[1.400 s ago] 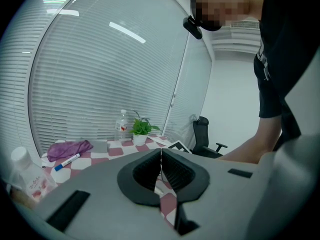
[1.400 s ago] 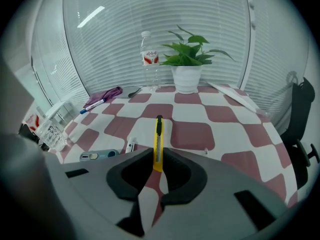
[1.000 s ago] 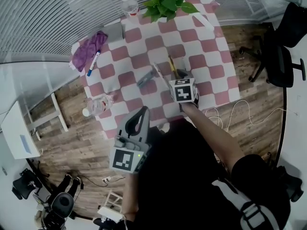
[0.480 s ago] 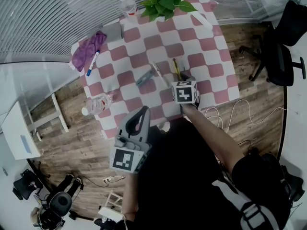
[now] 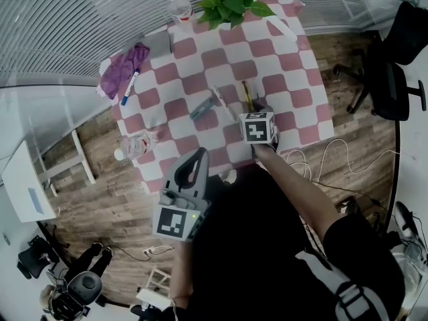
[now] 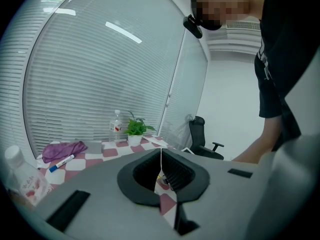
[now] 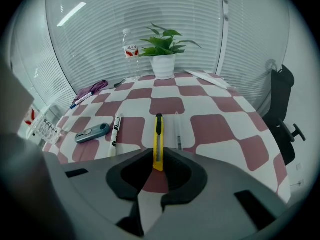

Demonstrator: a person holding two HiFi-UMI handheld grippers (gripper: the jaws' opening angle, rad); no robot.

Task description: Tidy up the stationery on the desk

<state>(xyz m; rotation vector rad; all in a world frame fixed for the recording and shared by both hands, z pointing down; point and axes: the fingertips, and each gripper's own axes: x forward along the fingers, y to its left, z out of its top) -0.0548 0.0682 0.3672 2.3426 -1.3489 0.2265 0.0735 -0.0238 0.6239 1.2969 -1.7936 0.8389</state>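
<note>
In the head view the cube of the right gripper (image 5: pixel 256 109) hides the near end of the yellow utility knife (image 5: pixel 245 93). Print on the white pen (image 7: pixel 116 129) is too small to read.

Closed white blinds (image 5: pixel 60 25) run behind your pink-and-white checked desk (image 5: pixel 294 79). Under you lies a wood-plank floor (image 5: pixel 107 199). A black office chair (image 5: pixel 391 79) stands to your right, well apart from the desk.
</note>
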